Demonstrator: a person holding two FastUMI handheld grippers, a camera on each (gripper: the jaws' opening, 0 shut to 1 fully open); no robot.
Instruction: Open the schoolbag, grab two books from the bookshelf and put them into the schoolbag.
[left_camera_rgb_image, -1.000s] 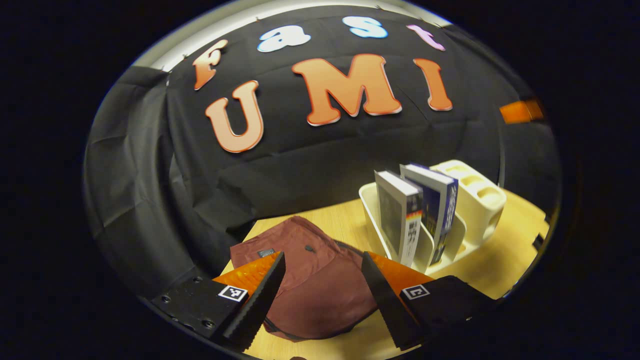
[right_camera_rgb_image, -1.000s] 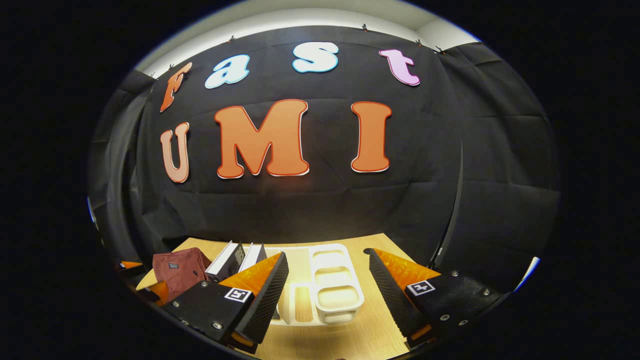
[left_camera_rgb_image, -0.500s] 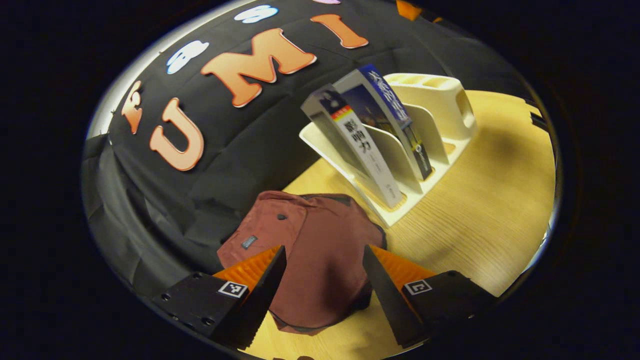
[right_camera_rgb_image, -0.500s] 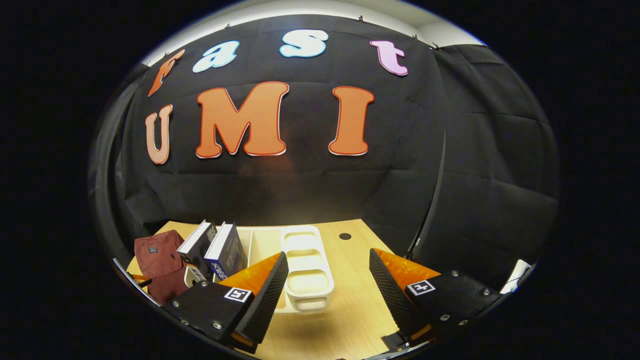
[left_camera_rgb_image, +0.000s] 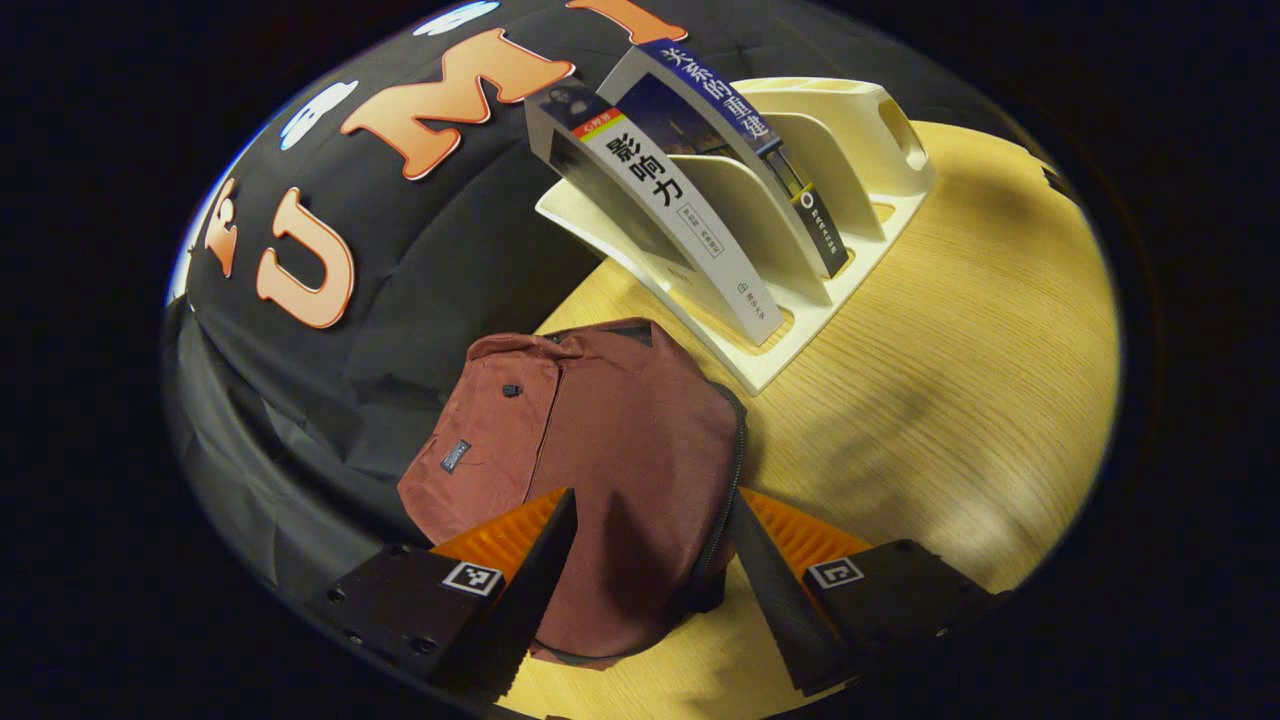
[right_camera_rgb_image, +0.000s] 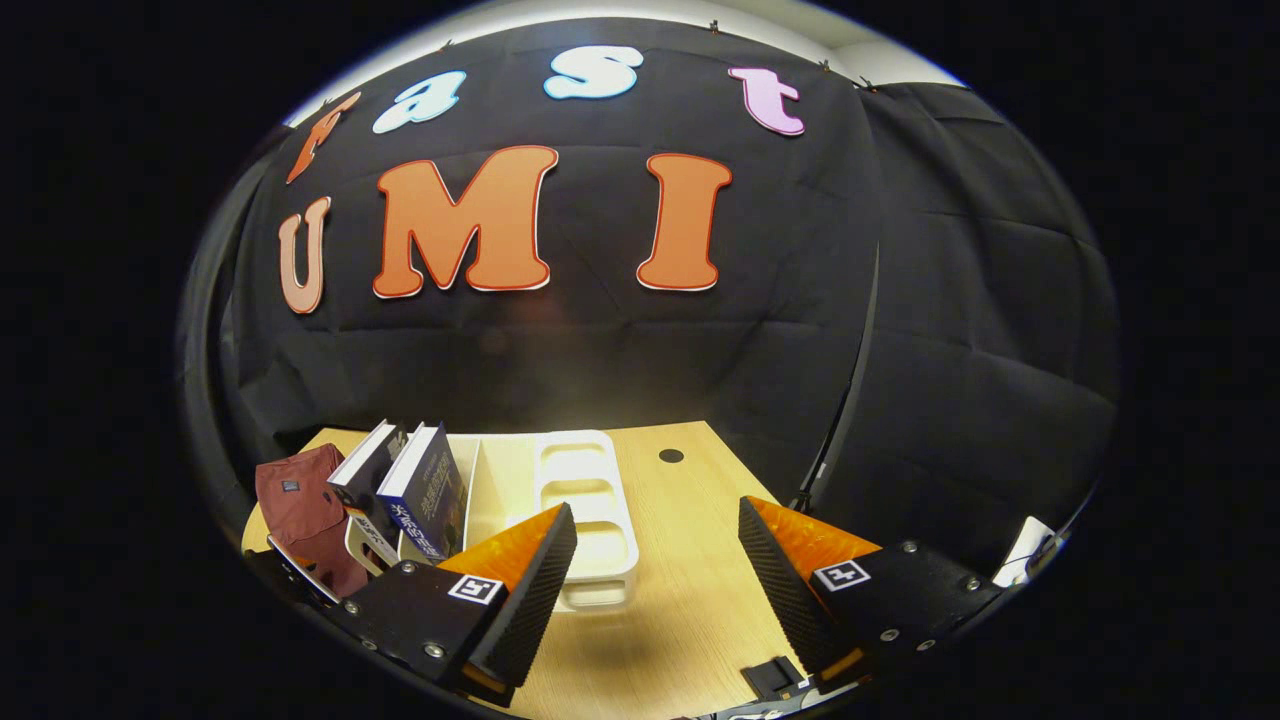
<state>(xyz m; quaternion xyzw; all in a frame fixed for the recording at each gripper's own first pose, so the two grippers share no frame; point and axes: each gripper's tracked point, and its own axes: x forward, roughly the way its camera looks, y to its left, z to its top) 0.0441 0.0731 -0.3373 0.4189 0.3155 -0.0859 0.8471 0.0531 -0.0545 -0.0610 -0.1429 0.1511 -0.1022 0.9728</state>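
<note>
The left tool (left_camera_rgb_image: 648, 590) points downward at a tilt, its two fingers (left_camera_rgb_image: 530, 590) spread wide apart with nothing gripped between them. The right tool (right_camera_rgb_image: 655, 590) is held more level, its fingers (right_camera_rgb_image: 530, 600) likewise parted wide and empty.

Maroon schoolbag (left_camera_rgb_image: 620, 450), cream bookshelf (left_camera_rgb_image: 850, 150)

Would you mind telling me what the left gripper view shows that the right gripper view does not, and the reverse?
Left gripper view alone: the schoolbag's zipper along its edge, and both book spines facing the camera. Right gripper view alone: a dark round hole in the table. Shared: the maroon schoolbag, two books in the cream bookshelf, and the wooden table.
</note>
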